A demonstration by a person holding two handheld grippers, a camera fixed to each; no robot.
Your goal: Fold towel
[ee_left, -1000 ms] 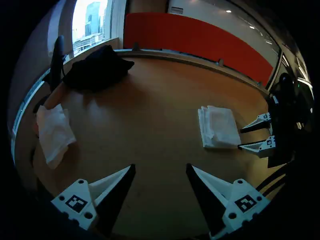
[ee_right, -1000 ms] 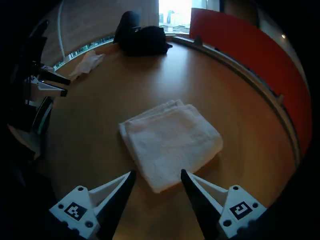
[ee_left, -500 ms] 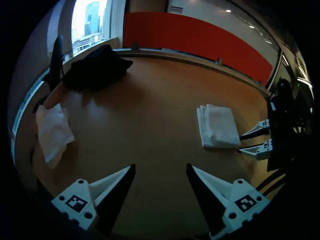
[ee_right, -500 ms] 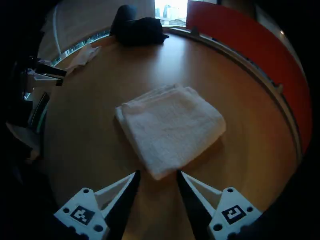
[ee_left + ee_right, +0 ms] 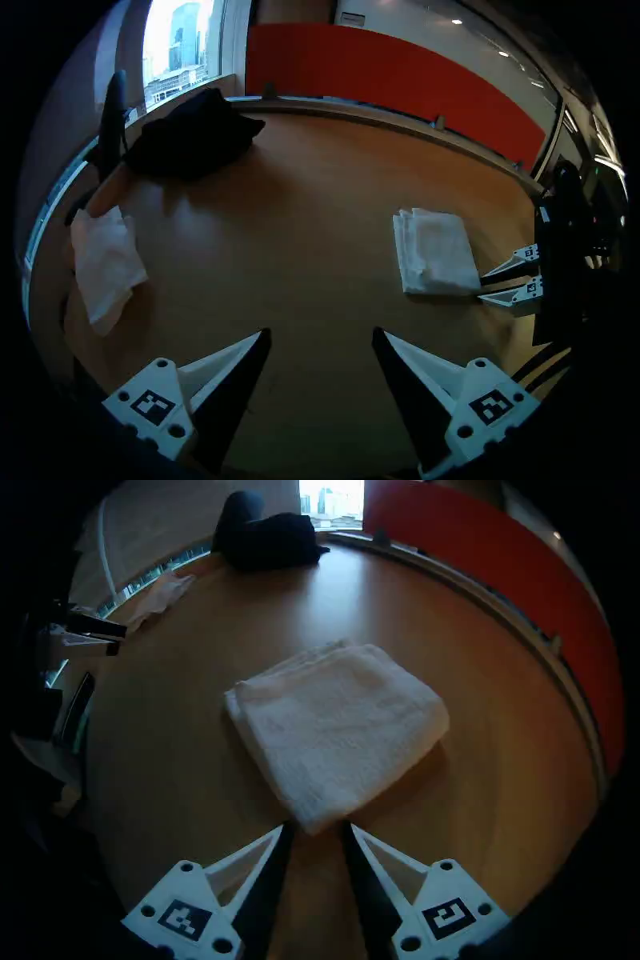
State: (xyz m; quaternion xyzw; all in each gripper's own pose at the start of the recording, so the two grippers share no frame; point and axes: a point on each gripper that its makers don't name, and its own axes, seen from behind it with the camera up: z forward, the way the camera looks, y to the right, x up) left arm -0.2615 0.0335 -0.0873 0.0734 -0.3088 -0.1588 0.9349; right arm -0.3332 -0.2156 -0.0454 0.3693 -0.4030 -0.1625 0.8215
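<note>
- The folded towel (image 5: 336,728) lies flat on the wooden surface (image 5: 160,744), turned so that one corner points to 6 o'clock in the right gripper view; its stacked edges run along the side facing 11 o'clock.
- In the left gripper view the towel sits at 3 o'clock, its long axis running roughly from 12 to 6 o'clock.
- The right gripper (image 5: 317,836) has its fingers drawn in to a narrow gap, and the towel's near corner lies at the mouth of that gap; neither finger visibly presses on it.
- The left gripper (image 5: 320,331) hangs over bare wood with its fingers spread wide and nothing between them, well apart from the towel.
- A crumpled white cloth (image 5: 104,264) lies at 9 o'clock in the left gripper view, near the surface's edge.
- A black heap of fabric (image 5: 192,136) rests at 11 o'clock, just below a bright window (image 5: 176,48).
- A red panel (image 5: 400,76) runs along the far edge of the surface, from 12 to 2 o'clock.
- Nothing lies between the towel and either gripper.
- Each finger mount carries a square black-and-white coded marker (image 5: 152,406).
</note>
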